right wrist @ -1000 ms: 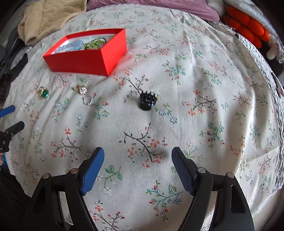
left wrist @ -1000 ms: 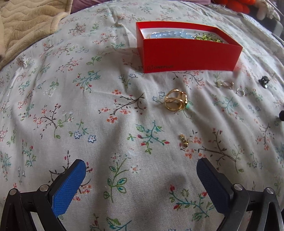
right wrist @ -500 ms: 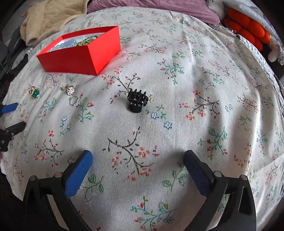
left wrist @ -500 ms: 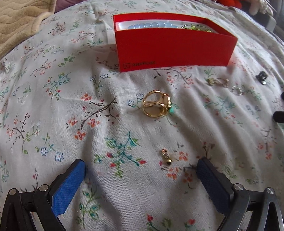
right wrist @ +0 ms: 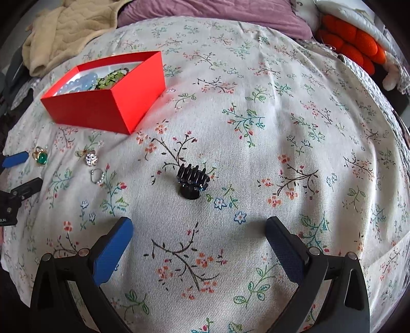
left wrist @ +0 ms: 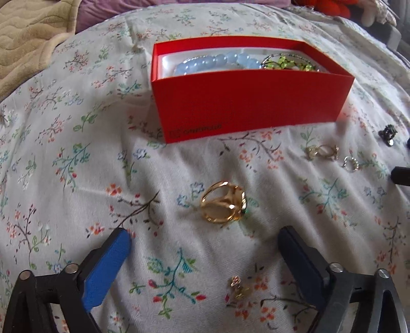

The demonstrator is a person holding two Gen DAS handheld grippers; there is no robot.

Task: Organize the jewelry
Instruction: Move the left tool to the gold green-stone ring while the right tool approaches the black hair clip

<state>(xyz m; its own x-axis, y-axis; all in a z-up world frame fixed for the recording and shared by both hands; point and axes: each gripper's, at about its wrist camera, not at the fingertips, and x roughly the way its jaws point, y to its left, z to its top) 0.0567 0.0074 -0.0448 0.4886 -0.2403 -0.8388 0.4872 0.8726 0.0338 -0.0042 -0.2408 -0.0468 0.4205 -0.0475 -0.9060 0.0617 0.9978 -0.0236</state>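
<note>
A red box (left wrist: 251, 102) (right wrist: 102, 110) on the floral cloth holds a pale blue bead bracelet (left wrist: 217, 62) and green jewelry (left wrist: 287, 62). A gold ring with a green stone (left wrist: 223, 205) (right wrist: 40, 156) lies just ahead of my left gripper (left wrist: 205, 238), whose jaws are closing with nothing between the pads. A small gold earring (left wrist: 239, 287) sits on the cloth between its fingers, untouched. Further right lie a gold sparkly ring (left wrist: 323, 151) (right wrist: 91, 158) and a silver hoop (left wrist: 351, 164) (right wrist: 97, 175). A black hair claw (right wrist: 192, 180) (left wrist: 388, 134) stands ahead of my open right gripper (right wrist: 200, 228).
A beige blanket (right wrist: 64, 33) and a purple pillow (right wrist: 217, 12) lie at the far edge of the bed. Orange plush (right wrist: 351, 41) sits at the far right. The left gripper's fingertips (right wrist: 15, 158) show at the left edge of the right wrist view.
The left gripper has advanced toward the box; the gold ring and earring now sit much nearer, the earring between its fingers. The right gripper opened wider and neared the hair claw.
</note>
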